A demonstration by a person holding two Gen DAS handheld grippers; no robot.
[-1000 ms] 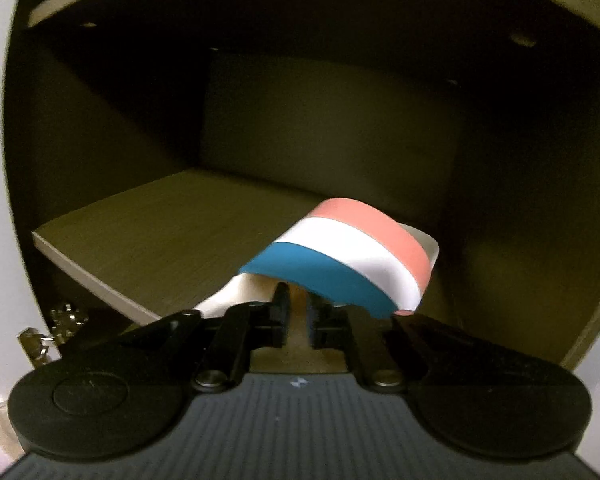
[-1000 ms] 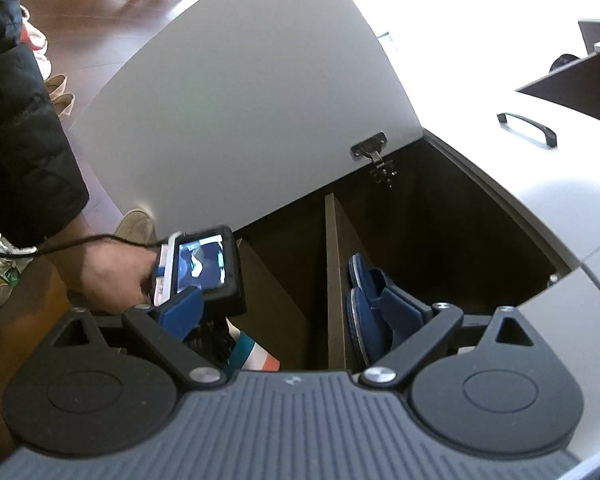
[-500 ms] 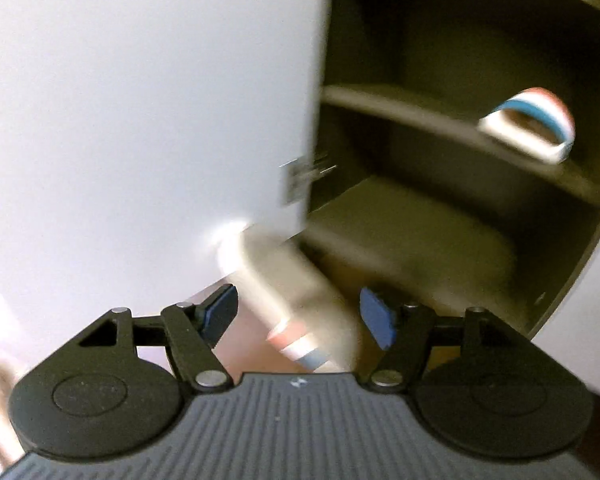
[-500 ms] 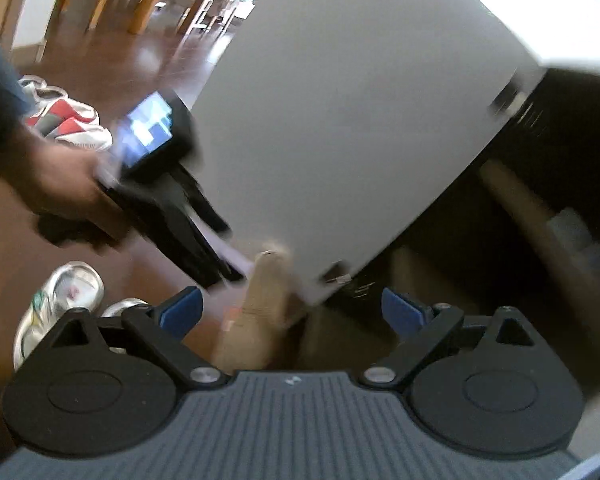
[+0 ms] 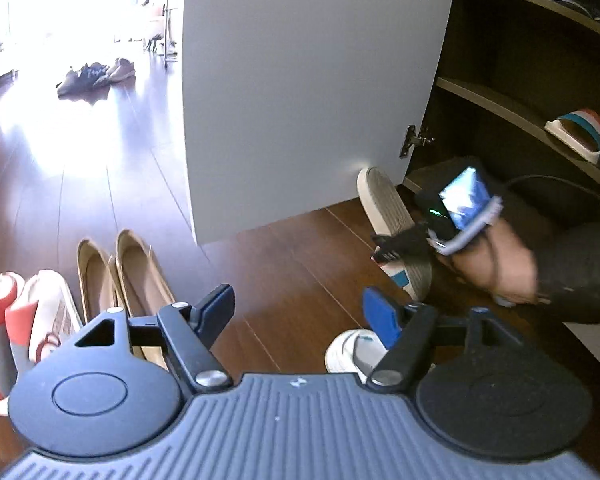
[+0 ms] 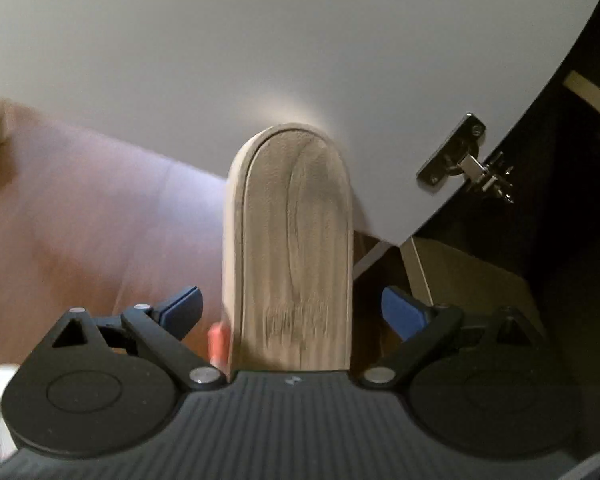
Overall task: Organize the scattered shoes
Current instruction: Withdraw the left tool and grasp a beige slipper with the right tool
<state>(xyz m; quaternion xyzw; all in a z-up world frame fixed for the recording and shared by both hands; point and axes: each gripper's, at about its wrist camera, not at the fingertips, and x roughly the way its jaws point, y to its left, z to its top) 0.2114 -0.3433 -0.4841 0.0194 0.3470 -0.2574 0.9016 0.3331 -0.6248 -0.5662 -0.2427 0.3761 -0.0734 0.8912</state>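
One striped red, white and blue slide sandal [image 5: 580, 136] already lies on a shelf inside the dark open shoe cabinet [image 5: 520, 80]; its mate, a ribbed-soled slide [image 6: 292, 240], leans on the cabinet's white door [image 5: 300, 80], between the right gripper's [image 6: 292, 312] spread jaws, untouched. The left gripper [image 5: 296, 308] is empty, jaws opening. Only the left view shows what remains: tan flats [image 5: 120, 276], red-and-white sneakers [image 5: 16, 320], a white sneaker [image 5: 352, 354] and far dark shoes [image 5: 92, 76].

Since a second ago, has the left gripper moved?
Yes. The left gripper has backed out of the cabinet, past the door, leaving the striped slipper shelved; jaws opening, empty.
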